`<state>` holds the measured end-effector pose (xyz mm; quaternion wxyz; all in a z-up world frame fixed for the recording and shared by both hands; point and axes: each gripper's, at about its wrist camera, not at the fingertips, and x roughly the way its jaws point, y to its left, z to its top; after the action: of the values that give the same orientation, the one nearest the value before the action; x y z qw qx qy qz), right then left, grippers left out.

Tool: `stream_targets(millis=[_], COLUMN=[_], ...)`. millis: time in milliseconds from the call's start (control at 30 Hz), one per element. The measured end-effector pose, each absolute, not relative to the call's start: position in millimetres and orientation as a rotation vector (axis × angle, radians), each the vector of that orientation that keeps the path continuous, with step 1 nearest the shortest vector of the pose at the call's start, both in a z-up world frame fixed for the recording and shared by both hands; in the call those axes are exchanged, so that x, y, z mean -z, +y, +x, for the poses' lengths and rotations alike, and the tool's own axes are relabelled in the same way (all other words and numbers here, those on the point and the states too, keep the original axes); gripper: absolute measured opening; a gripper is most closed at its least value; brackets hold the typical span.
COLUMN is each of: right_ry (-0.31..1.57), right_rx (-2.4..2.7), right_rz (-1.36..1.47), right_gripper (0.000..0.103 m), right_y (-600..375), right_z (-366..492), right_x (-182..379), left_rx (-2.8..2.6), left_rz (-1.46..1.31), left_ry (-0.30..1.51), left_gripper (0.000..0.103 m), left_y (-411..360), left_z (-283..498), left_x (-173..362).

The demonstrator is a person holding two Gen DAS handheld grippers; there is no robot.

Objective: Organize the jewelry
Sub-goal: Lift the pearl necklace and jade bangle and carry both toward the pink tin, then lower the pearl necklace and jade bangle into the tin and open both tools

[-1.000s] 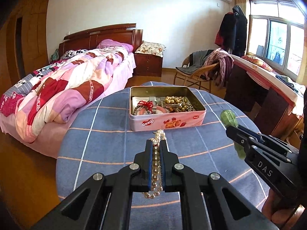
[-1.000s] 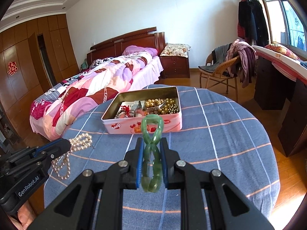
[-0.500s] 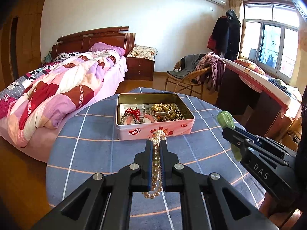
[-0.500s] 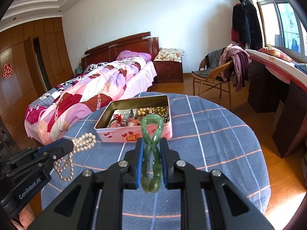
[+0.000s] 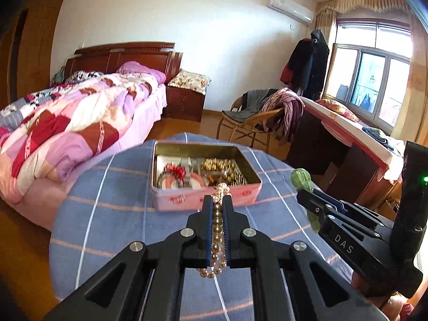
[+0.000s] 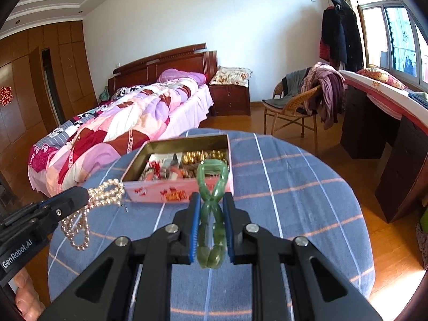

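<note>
**Camera placement: two wrist fisheye views**

The left wrist camera sits behind the left hand-held gripper [image 5: 217,200], looks forward along its fingers and slightly down over the desk [image 5: 112,214], close to it. The right wrist camera does the same from the right hand-held gripper [image 6: 211,199]. Both face the tin box [image 5: 160,199], bed [image 5: 80,123] and window wall. Each view includes the other hand-held gripper at its edge.

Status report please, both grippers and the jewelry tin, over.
Left gripper shut on pearl strand. Right gripper shut on green bracelet. Both held above the table, short of the open tin. Nothing in the way.
</note>
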<state>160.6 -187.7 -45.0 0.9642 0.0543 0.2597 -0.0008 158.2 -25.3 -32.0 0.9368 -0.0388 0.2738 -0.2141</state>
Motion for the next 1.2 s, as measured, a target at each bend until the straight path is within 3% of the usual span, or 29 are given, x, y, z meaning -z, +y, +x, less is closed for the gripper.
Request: stream_targets(millis=[267,600,1200], right_ry=[0.459,0.519,0.675], right_rx=[-0.008,0.006,0.003], right_rz=[0.082,0.067,0.007], right_gripper=[0.020,0.020,0.020], right_y=[-180,-178,-175], right_z=[210,268,323], right_x=[22,43,91], left_rx=[0.404,0.370,0.273], left_rz=[-0.104,-0.125,-0.090], left_ry=[0.476,0.464,0.662], left_gripper=[0.005,0.005,0.006], left_y=[-36,-46,-60], left_z=[209,267,314], left_x=[10,31,101])
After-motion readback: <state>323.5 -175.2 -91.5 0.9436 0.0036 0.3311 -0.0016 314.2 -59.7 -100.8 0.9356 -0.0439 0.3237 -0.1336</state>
